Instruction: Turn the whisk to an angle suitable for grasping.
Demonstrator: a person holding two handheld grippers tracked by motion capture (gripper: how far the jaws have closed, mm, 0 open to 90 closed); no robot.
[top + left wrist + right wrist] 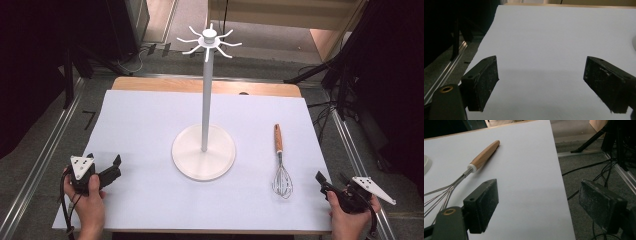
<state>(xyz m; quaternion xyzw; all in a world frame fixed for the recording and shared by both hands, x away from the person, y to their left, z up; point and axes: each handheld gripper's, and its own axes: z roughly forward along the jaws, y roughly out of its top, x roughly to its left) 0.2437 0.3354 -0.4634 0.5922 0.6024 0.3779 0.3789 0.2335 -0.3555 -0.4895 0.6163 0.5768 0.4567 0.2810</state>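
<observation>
At lower left of the high view we see the left gripper [118,167], jaws spread wide and empty over the white sheet [150,130]. At centre stands the white hook stand [204,150]. Right of it lies the whisk [281,167]. At lower right, the right gripper [320,182] gapes empty.

A wooden table [150,83] carried a white sheet [140,130]; on it stood a hook stand [204,150], a whisk [280,165] beside it.

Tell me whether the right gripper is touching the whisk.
Apart. The high view shows bare white sheet between the right gripper and the whisk.
</observation>
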